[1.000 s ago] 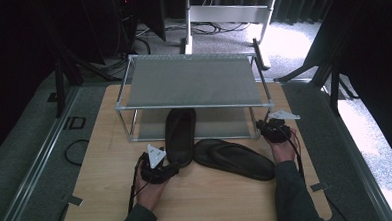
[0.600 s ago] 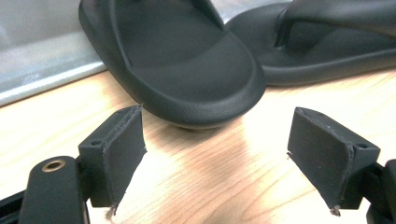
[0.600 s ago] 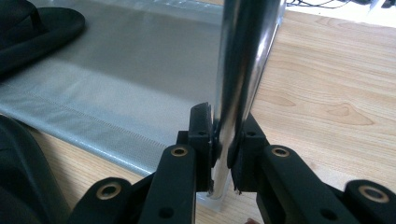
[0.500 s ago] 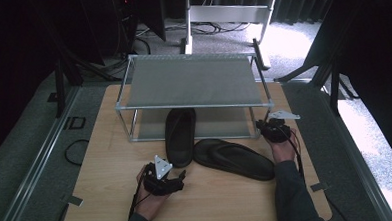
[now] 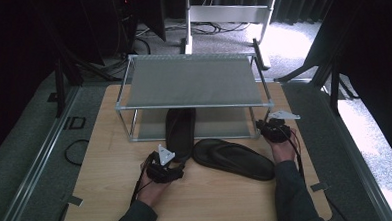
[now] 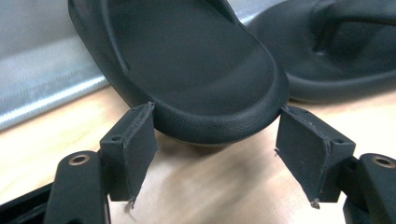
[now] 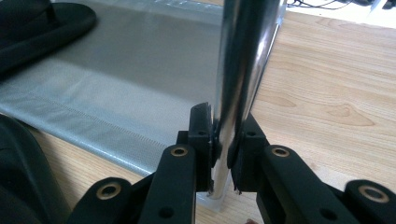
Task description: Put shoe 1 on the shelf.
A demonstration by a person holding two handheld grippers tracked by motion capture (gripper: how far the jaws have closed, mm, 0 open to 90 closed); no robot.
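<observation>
1. On the near left, my left gripper [image 5: 172, 165] has pulled back toward me from where it was a second ago, and now sits at the near end of the upright-lying black sandal [image 5: 180, 132].
2. Its jaws have just been closing in. In the left gripper view they stand partly open on either side of the sandal's heel [image 6: 219, 121], the pads just beside the rim and not yet pressing on it. I judge a grip on the heel is next.
3. That sandal lies half under the metal shoe rack [image 5: 192, 80], toe end on the lower shelf.
4. The second sandal [image 5: 233, 159] lies flat on the wooden table [image 5: 107, 194], to the right.
5. On the right, my right gripper [image 5: 270, 130] has not moved, clamped shut on the rack's near right leg [image 7: 236, 70], steadying the rack.
</observation>
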